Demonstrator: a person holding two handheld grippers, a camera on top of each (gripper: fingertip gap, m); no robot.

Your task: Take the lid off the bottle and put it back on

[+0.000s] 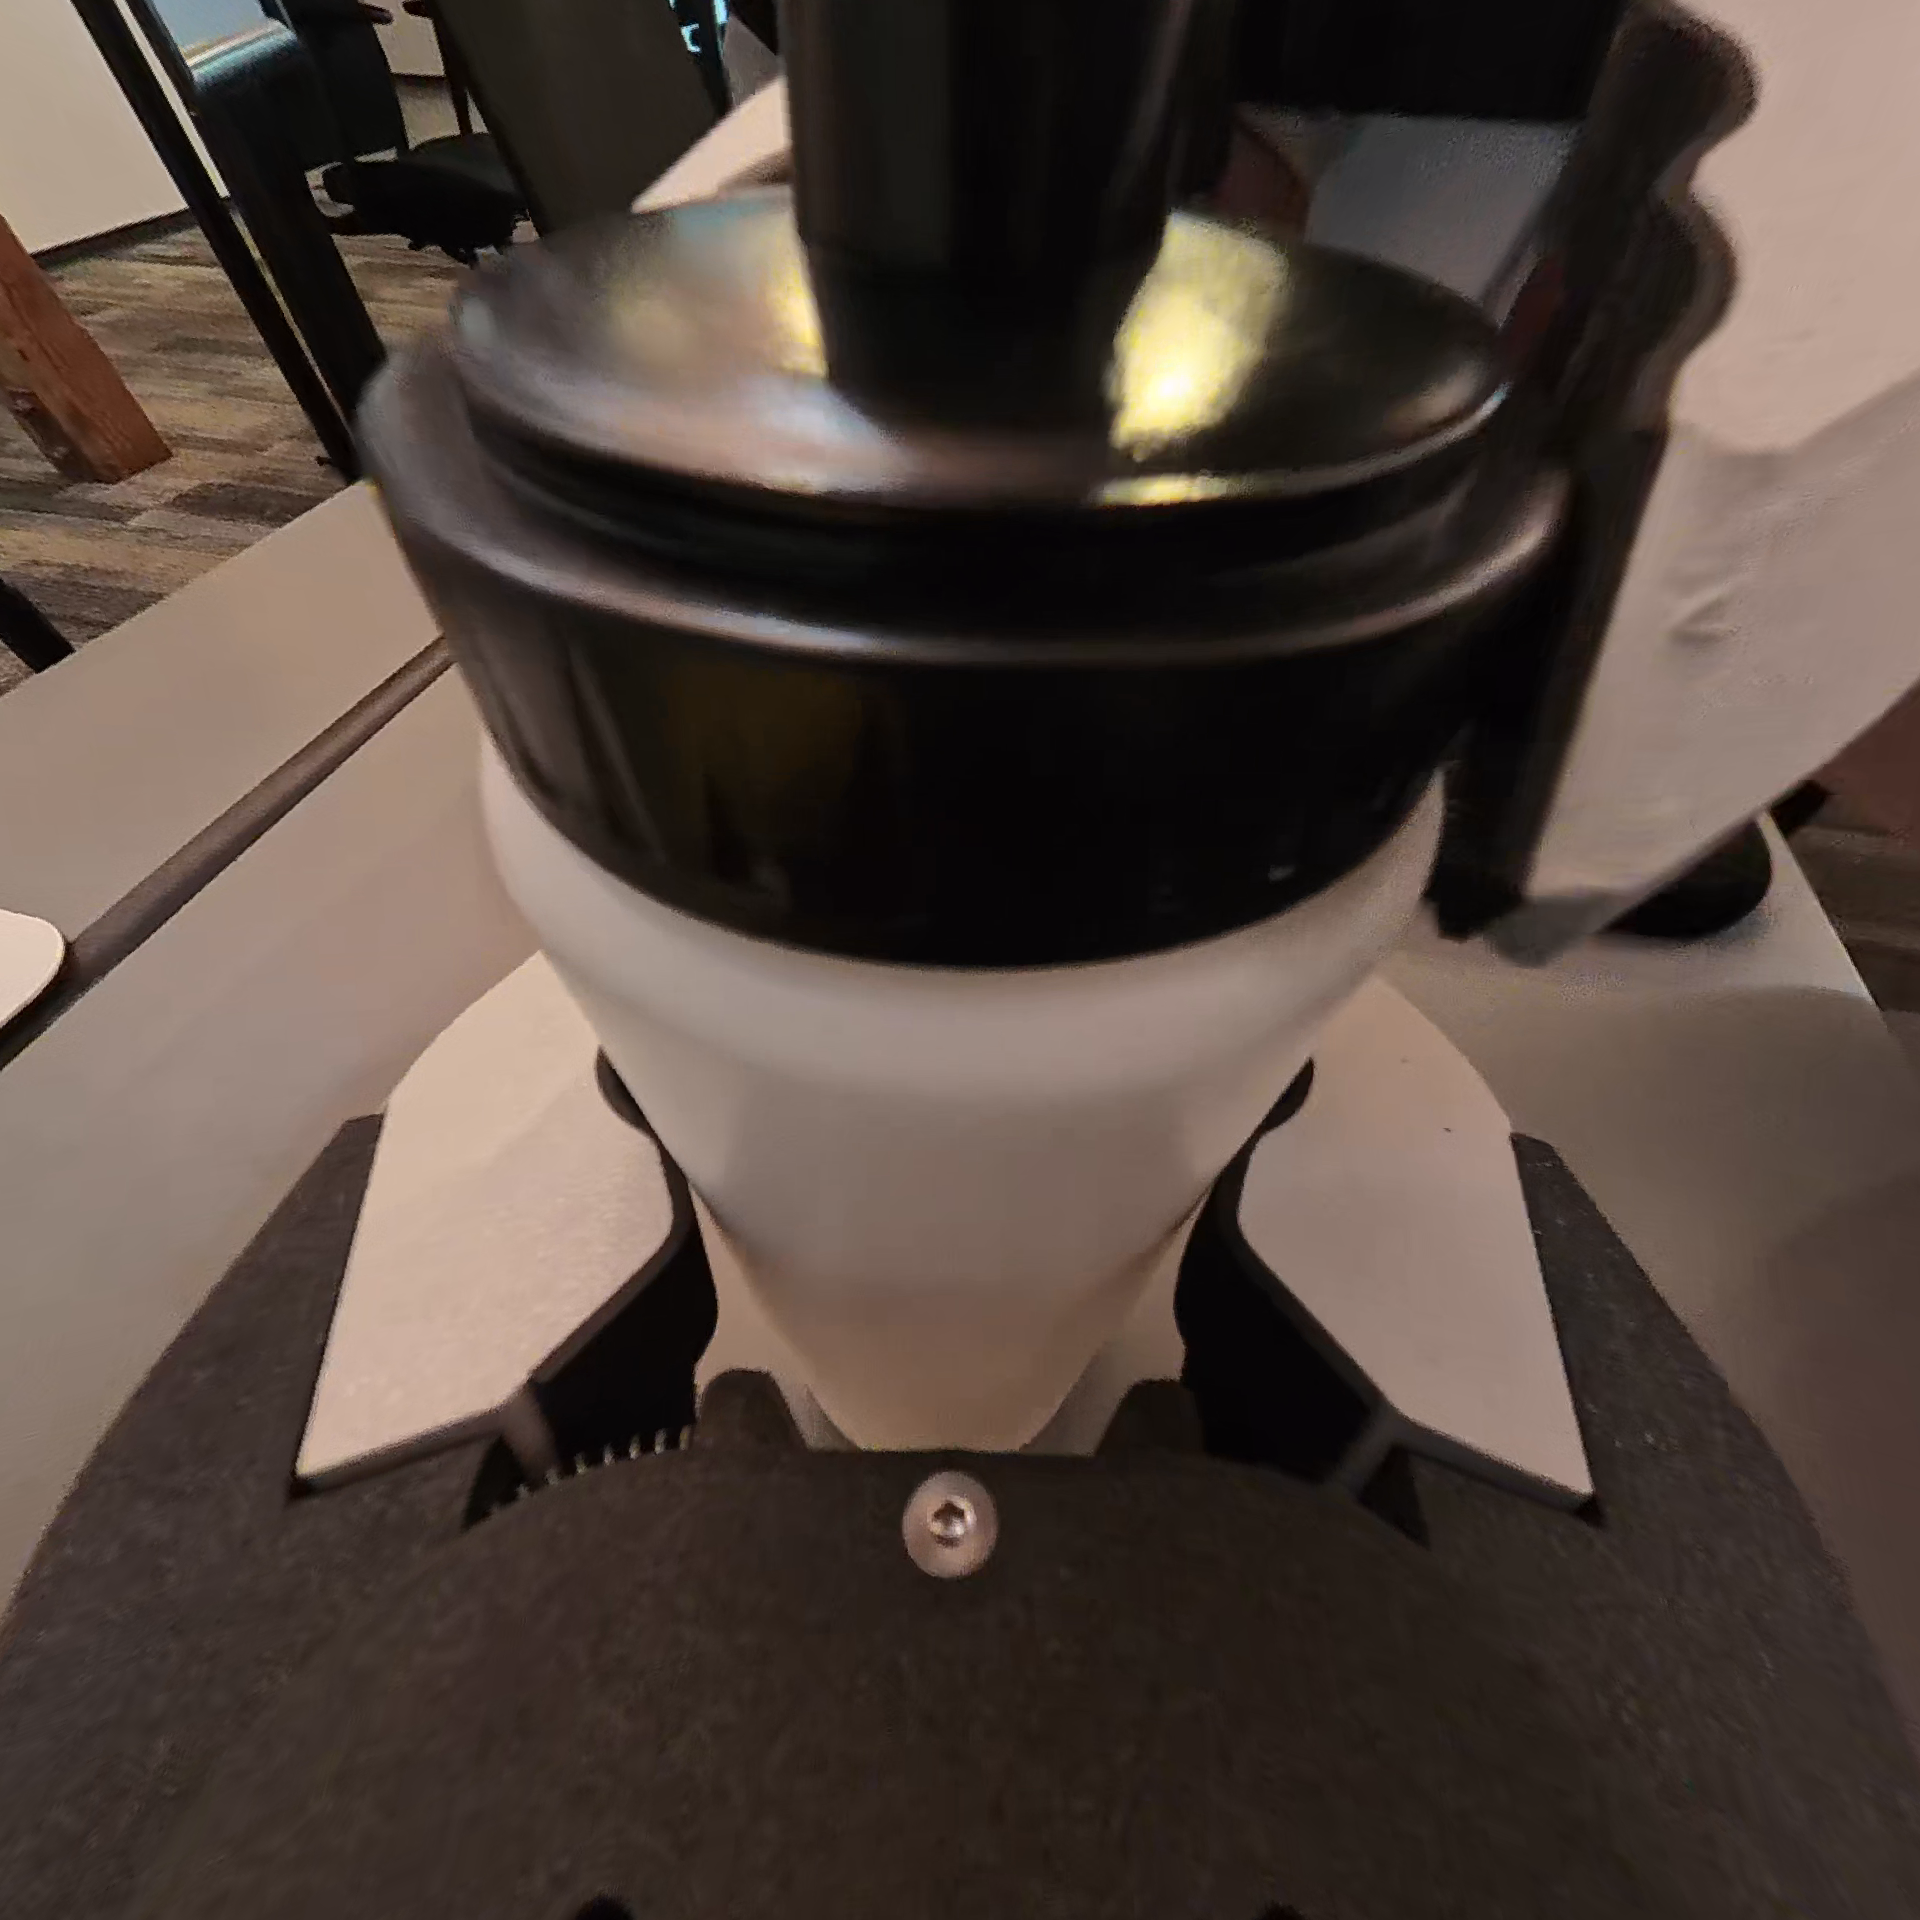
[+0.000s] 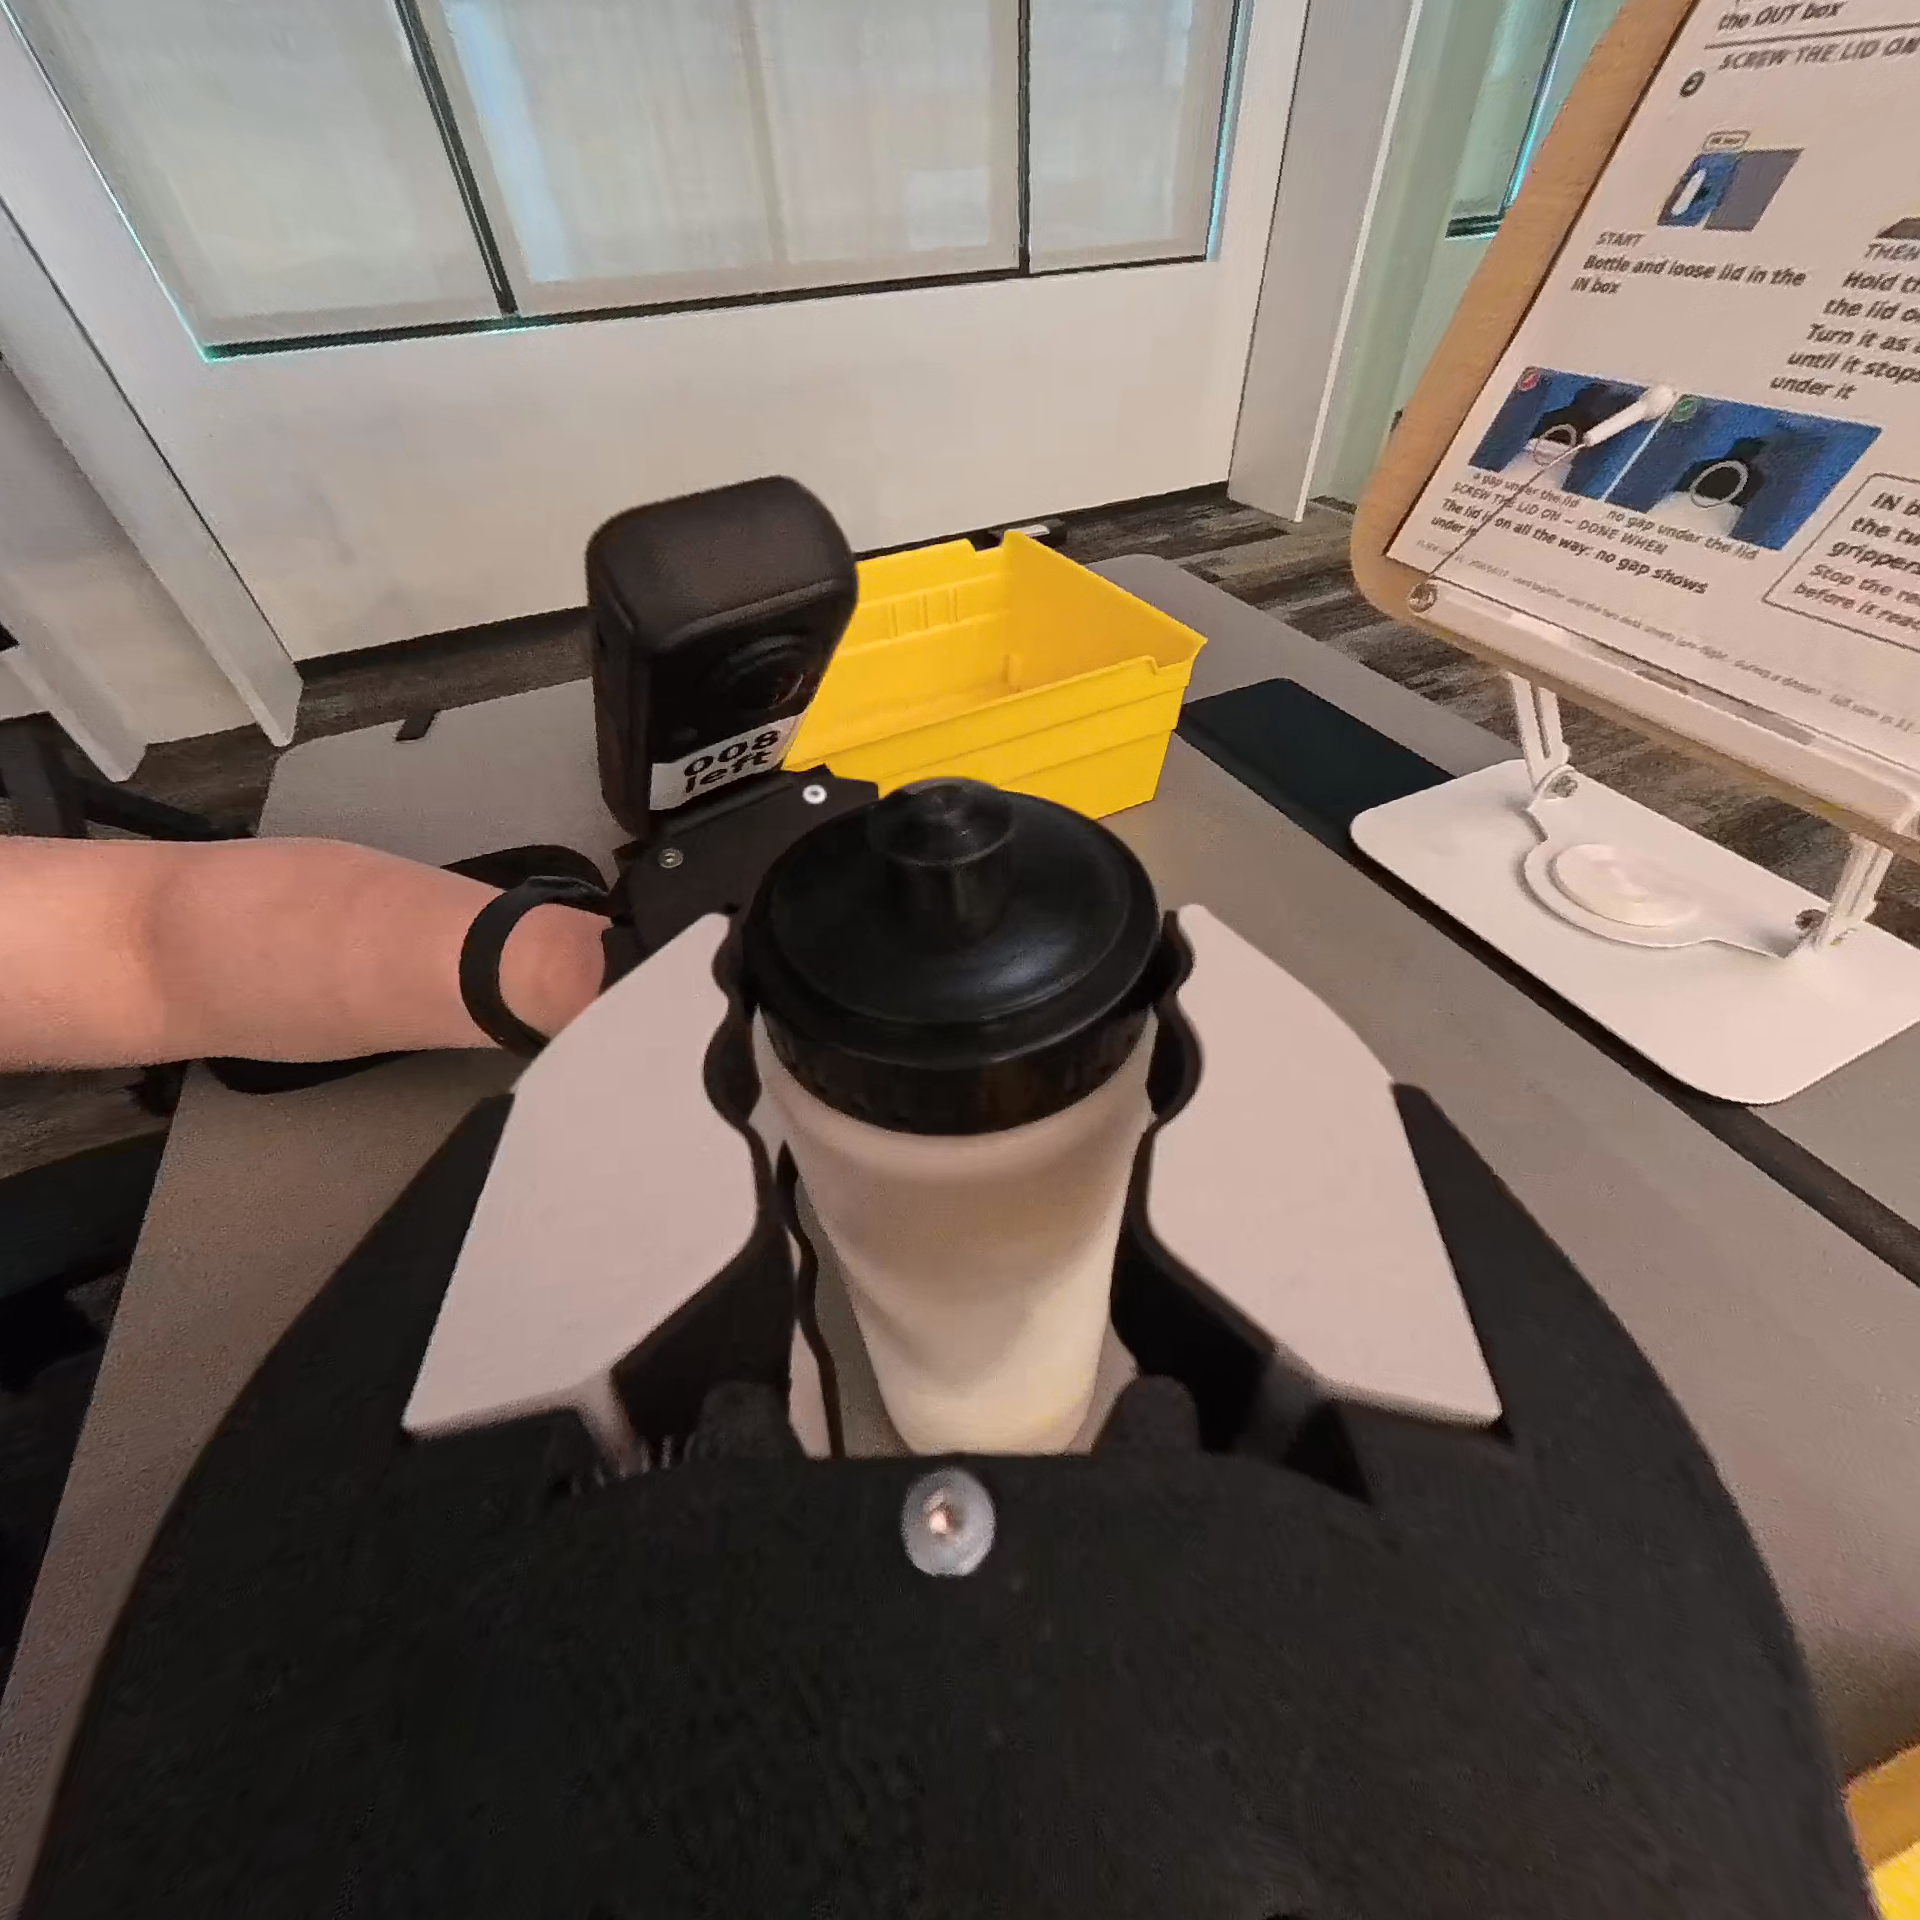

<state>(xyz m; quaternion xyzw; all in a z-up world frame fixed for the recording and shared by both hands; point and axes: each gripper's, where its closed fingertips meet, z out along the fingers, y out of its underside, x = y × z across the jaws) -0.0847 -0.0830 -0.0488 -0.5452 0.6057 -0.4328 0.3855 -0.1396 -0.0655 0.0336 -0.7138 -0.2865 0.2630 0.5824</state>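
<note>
Right gripper (image 2: 951, 1039) nearest lens: jaws closed partway around black lid (image 2: 951, 966), pads against lid's sides at 3 and 9 o'clock. Lid seated on white bottle (image 2: 966, 1268). Left gripper (image 1: 951, 1174): jaws clamped on bottle body below lid. Bottle upright above grey worktop (image 2: 1455, 1195). Yellow bin (image 2: 997, 675) at 12 o'clock; instruction stand (image 2: 1621, 914) at 2 o'clock.

White bottle (image 2: 966, 1247), black lid (image 2: 951, 977), yellow bin (image 2: 997, 675).
</note>
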